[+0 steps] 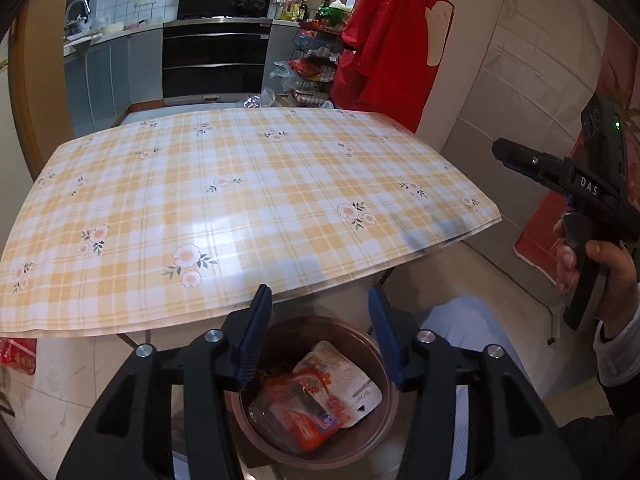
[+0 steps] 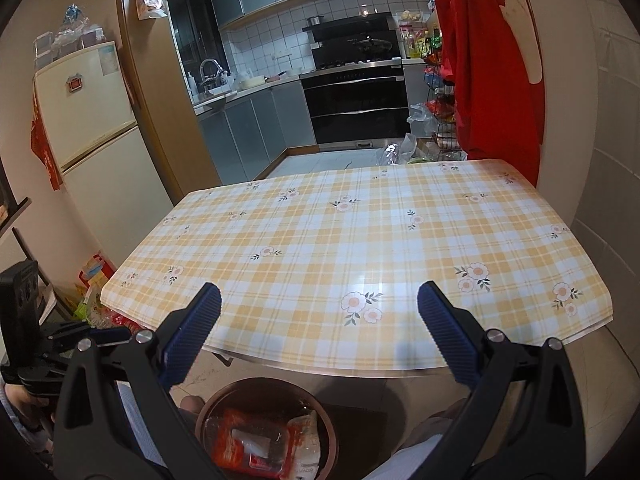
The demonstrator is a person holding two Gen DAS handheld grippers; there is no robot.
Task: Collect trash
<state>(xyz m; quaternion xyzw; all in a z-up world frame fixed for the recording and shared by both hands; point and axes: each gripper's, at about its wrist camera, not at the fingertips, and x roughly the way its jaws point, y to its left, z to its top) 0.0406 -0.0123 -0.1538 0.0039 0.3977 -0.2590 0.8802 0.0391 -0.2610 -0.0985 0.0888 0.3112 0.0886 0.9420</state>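
**Wrappers lie in the bin below the table edge**

Tablecloth in yellow plaid with small flowers covers the table, and we see its whole top from both wrist views. Beyond it we see a kitchen with a black oven and a red garment hanging at the right. Below the table's near edge we find a round brown bin on the floor. Inside it lie a red wrapper and a white pouch, overlapping. Our left gripper hangs above the bin, jaws partly apart with nothing between them. Our right gripper sits over the table's near edge, jaws wide and empty.
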